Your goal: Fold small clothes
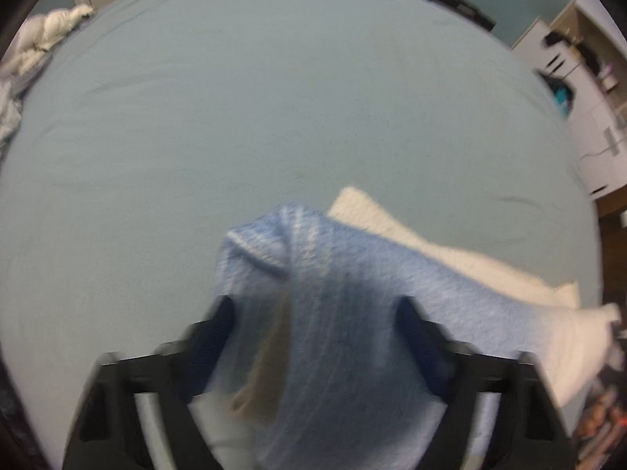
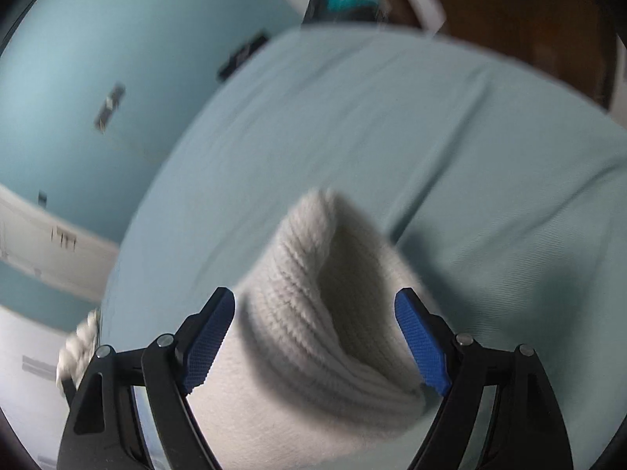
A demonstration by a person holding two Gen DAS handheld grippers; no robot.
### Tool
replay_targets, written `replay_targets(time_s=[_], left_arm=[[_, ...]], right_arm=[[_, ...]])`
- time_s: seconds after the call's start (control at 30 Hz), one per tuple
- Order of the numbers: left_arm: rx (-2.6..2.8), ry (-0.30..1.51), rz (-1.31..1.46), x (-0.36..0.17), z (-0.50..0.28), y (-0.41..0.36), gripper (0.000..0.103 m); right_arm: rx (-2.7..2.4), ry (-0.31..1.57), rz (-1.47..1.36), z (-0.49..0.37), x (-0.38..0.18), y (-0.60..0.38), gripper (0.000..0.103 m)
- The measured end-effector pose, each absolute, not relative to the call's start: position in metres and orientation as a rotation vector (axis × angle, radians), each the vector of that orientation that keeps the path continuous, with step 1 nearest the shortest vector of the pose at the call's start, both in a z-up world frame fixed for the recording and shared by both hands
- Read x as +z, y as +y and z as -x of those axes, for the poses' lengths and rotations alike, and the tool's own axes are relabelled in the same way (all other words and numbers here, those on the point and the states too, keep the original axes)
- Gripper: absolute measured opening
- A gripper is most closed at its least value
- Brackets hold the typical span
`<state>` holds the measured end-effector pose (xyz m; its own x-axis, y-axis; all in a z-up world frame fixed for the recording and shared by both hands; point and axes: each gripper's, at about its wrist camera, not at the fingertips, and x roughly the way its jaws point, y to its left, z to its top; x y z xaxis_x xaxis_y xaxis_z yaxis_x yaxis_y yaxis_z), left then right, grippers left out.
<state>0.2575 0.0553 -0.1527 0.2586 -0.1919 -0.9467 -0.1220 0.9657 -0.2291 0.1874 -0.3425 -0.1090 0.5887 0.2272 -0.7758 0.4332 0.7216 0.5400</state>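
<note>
Covering the bed, teal sheet (image 1: 274, 98); teal walls (image 2: 78, 39); both jaws wide around sock (image 1: 345, 293).

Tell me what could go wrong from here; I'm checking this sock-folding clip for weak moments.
1. The left gripper has its jaws wide with the blue sock end draped between them, so it may slide off.
2. Likewise the right gripper looks open around the white ribbed cuff.
3. Motion blur suggests fast movement, which could flick fabric off the bed sheet.

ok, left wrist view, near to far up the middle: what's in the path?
Left claw → blue end of the sock draped between its fingers → sock's white part on the right behind it → bare light-blue bed sheet → dark object at the bed's far edge, too small to identify.
</note>
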Motion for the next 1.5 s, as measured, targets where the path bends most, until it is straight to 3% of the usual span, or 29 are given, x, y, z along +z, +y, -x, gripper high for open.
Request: replay_targets(time_s=[0.03,0.07,0.13,0.27,0.4,0.57,0.67,0.7,0.77,0.8,0.87,0.93,0.97,1.0,1.03,1.07,1.27,1.5], left_arm=[[-0.098,1.31,0.336,-0.154,-0.259,0.057,0.025],[-0.102,1.301,0.372,-0.152,-0.257,0.06,0.022],[-0.105,1.261,0.423,-0.143,-0.251,0.068,0.015],[-0.141,1.157,0.668,-0.122,-0.247,0.097,0.013],[-0.169,1.057,0.642,-0.115,-0.265,0.098,0.012],[-0.115,1.092,0.604,-0.144,-0.299,0.095,0.012],[0.016,1.197,0.516,-0.193,-0.307,0.081,0.017],[0.031,1.175,0.513,-0.193,-0.305,0.081,0.021],[0.104,1.17,0.473,-0.182,-0.302,0.079,0.052],[0.167,1.173,0.442,-0.171,-0.299,0.079,0.074],[0.185,1.079,0.416,-0.144,-0.289,0.076,0.078],[0.202,0.98,0.33,-0.11,-0.273,0.068,0.081],[0.199,0.938,0.28,-0.096,-0.263,0.059,0.083],[0.177,0.897,0.232,-0.086,-0.253,0.048,0.09],[0.145,0.867,0.177,-0.08,-0.242,0.034,0.1],[0.105,0.842,0.133,-0.077,-0.231,0.022,0.103],[-0.118,0.818,-0.162,-0.128,-0.198,-0.069,0.103],[-0.09,0.981,-0.204,-0.206,-0.217,-0.059,0.103]], right_arm=[[-0.106,0.966,-0.796,-0.191,-0.111,-0.34,0.058],[-0.068,0.96,-0.812,-0.194,-0.114,-0.338,0.03],[-0.05,0.94,-0.808,-0.193,-0.112,-0.334,0.029],[-0.043,0.791,-0.741,-0.174,-0.084,-0.324,0.025],[-0.058,0.672,-0.715,-0.183,-0.075,-0.328,0.024],[-0.141,0.747,-0.72,-0.229,-0.104,-0.334,0.023],[-0.219,0.864,-0.678,-0.244,-0.135,-0.337,0.023],[-0.249,0.922,-0.657,-0.25,-0.149,-0.335,0.025],[-0.269,1.0,-0.67,-0.247,-0.174,-0.343,0.028],[-0.273,0.974,-0.704,-0.243,-0.173,-0.347,0.035],[-0.317,0.969,-0.714,-0.237,-0.163,-0.347,0.044],[-0.365,0.896,-0.663,-0.221,-0.136,-0.335,0.045],[-0.373,0.859,-0.618,-0.213,-0.123,-0.325,0.053],[-0.374,0.811,-0.542,-0.204,-0.105,-0.31,0.073],[-0.359,0.77,-0.477,-0.197,-0.092,-0.295,0.086],[-0.326,0.724,-0.41,-0.189,-0.08,-0.276,0.103],[-0.131,0.498,-0.092,-0.147,-0.074,-0.179,0.102],[-0.068,0.886,-0.035,-0.178,-0.146,-0.174,0.102]])
